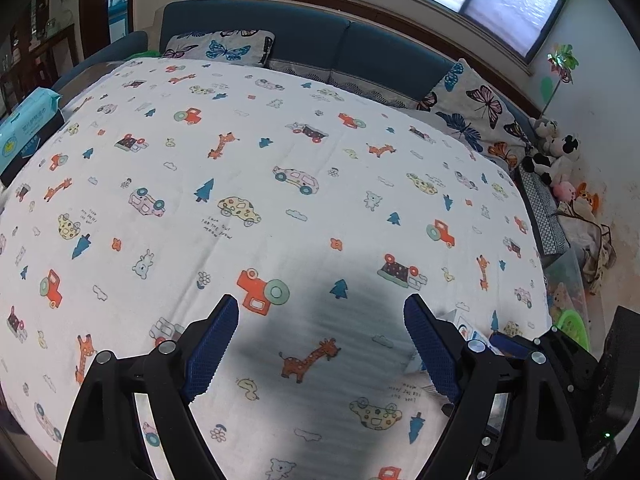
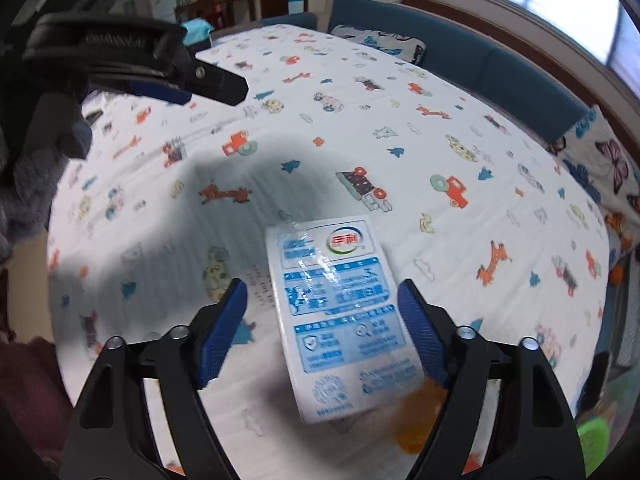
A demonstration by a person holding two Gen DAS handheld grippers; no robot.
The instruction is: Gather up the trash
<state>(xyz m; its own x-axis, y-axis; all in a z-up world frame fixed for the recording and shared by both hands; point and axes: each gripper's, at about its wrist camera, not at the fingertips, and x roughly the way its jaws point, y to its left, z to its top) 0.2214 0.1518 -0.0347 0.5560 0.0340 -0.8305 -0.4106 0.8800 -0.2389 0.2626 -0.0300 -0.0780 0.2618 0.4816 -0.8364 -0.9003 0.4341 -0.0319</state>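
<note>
A white and blue milk carton [image 2: 340, 312] wrapped in clear film sits tilted between the fingers of my right gripper [image 2: 322, 296], just above the bed sheet [image 2: 400, 128]. Its right edge lies against the right pad, and a gap shows at the left pad, so the jaws stand open around it. A blurred orange thing [image 2: 420, 420] lies under the carton's near corner. My left gripper [image 1: 320, 304] hangs open over the cartoon-print sheet [image 1: 280, 160] with nothing between its fingers. A corner of the carton [image 1: 460, 322] peeks out behind its right finger. In the right wrist view, the left gripper [image 2: 212, 88] shows at upper left.
A pack of wet wipes [image 1: 28, 128] lies at the bed's left edge. Butterfly pillows [image 1: 476, 116] lean on the blue headboard [image 1: 360, 48]. Plush toys [image 1: 556, 156] and a clear box crowd the right side. A green plastic thing [image 2: 596, 440] sits low beside the bed.
</note>
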